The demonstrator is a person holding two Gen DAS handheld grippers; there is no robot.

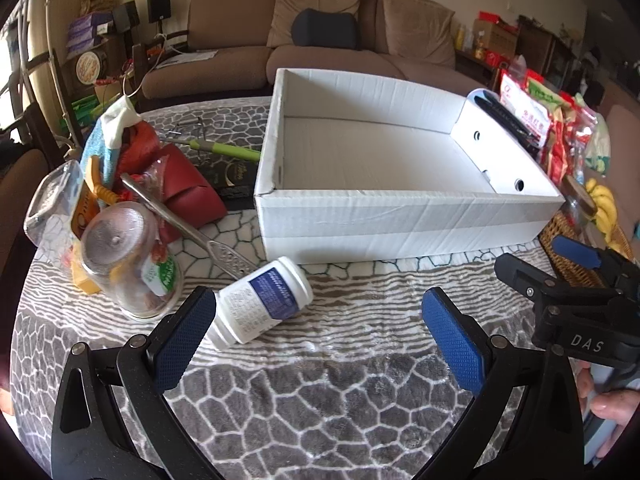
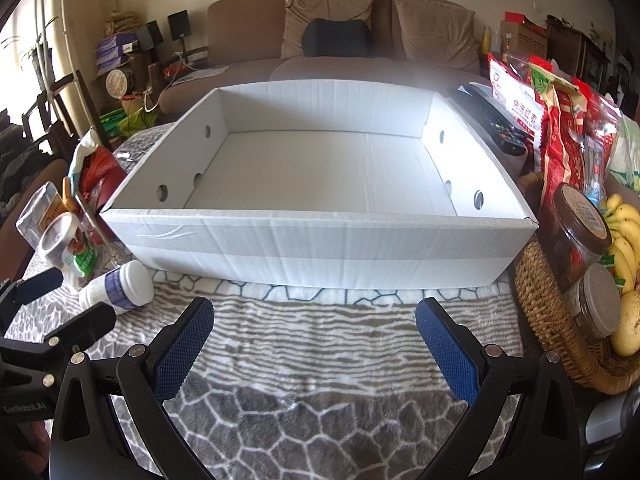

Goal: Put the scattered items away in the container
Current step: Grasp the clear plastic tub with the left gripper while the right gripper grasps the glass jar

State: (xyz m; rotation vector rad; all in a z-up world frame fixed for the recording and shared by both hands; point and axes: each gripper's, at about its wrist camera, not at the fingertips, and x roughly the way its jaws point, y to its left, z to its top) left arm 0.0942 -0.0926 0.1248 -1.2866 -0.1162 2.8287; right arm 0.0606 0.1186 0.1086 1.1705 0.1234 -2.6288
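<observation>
An empty white cardboard box [image 1: 400, 216] [image 2: 312, 240] stands on the patterned table cover. Left of it lies a heap: a white pill bottle [image 1: 260, 300] [image 2: 120, 284] on its side, a glass jar [image 1: 128, 256] [image 2: 68, 248] tipped over, a metal utensil [image 1: 188, 224], a red pouch [image 1: 188, 188], a green-handled tool [image 1: 224, 150] and a black packet [image 1: 236, 178]. My left gripper [image 1: 320, 328] is open, with nothing between its fingers; the pill bottle lies just beyond its left pad. My right gripper [image 2: 316, 344] is open before the box's front wall, nothing in it.
A wicker basket [image 2: 552, 320] with bananas [image 2: 624, 240] and jars stands right of the box, with red snack bags [image 2: 560, 136] and a remote control [image 2: 492, 120] behind. A brown sofa [image 1: 320, 40] lies beyond the table. A hand [image 1: 612, 404] holds the right gripper's body.
</observation>
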